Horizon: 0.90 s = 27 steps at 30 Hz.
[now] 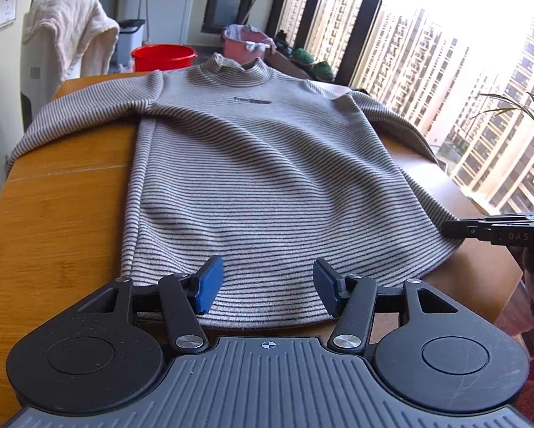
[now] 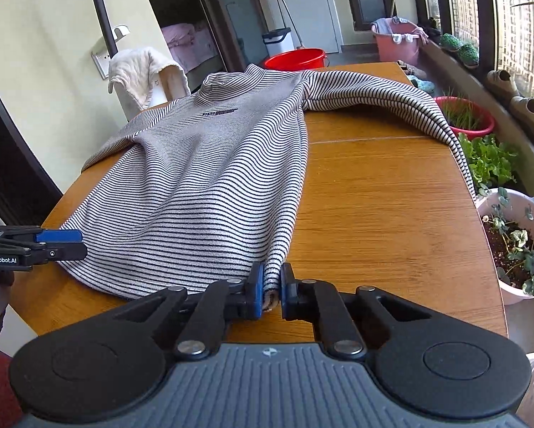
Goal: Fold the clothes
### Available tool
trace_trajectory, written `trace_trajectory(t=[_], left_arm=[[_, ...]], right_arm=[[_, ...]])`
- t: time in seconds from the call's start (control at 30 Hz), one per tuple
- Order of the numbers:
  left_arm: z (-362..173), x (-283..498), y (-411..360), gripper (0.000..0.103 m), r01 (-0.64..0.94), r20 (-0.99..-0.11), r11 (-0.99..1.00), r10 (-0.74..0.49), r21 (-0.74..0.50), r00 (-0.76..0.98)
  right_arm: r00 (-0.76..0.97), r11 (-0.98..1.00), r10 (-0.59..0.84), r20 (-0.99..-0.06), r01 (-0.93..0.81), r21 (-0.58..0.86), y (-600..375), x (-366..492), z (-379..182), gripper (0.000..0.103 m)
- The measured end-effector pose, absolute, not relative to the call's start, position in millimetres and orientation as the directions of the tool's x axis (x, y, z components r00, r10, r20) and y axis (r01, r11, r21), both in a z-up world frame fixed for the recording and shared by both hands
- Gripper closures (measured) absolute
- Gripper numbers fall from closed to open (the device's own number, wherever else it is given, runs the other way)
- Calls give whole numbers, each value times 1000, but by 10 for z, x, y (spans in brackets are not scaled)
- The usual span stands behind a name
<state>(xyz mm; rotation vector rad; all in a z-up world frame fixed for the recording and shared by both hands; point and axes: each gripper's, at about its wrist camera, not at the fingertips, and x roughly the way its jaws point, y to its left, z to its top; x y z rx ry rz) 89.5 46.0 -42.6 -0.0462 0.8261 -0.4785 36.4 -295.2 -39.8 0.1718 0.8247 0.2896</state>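
Striped sweater (image 1: 252,178) lay flat, front up, on wooden table (image 2: 381,199), collar toward far edge, hem at near edge, both sleeves draped over side edges. Right gripper (image 2: 271,287) was clamped on hem corner at near edge, fabric bunched between blue pads (image 2: 256,285). Left gripper (image 1: 267,287) sat with jaws apart over hem, pads not pressing the cloth. Red basin (image 1: 163,57) stood beyond far edge.
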Motion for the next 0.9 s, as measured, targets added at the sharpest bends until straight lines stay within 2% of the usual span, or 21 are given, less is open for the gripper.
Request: trace_trajectory(t=[0.1, 0.2, 0.27, 0.37, 0.47, 0.6, 0.7, 0.9], left_arm=[[-395, 796, 474, 43, 417, -707, 877, -450, -237, 546], [-321, 762, 506, 41, 439, -691, 866, -470, -240, 549], [-230, 800, 530, 34, 431, -663, 879, -449, -206, 599], [-103, 1010, 552, 28, 389, -608, 902, -419, -189, 675], [-105, 1271, 511, 25, 338, -587, 913, -406, -228, 700], [-287, 1513, 392, 25, 311, -622, 917, -398, -250, 674], [-477, 1426, 440, 25, 315, -664, 915, -400, -252, 632], [-490, 1112, 586, 24, 333, -674, 918, -387, -216, 630]], right_arm=[[657, 958, 286, -698, -214, 191, -2953, 312, -289, 90], [730, 964, 260, -632, -228, 133, -2948, 341, -47, 87], [771, 961, 272, -575, -243, 129, -2917, 435, 92, 85], [785, 945, 327, -526, -274, 179, -2781, 721, 157, 75], [749, 929, 370, -550, -309, 205, -2536, 1006, -8, 75], [701, 927, 372, -608, -308, 212, -2366, 1108, -304, 74], [684, 927, 374, -626, -301, 224, -2385, 1003, -426, 73], [684, 922, 387, -618, -313, 231, -2512, 645, -478, 73]])
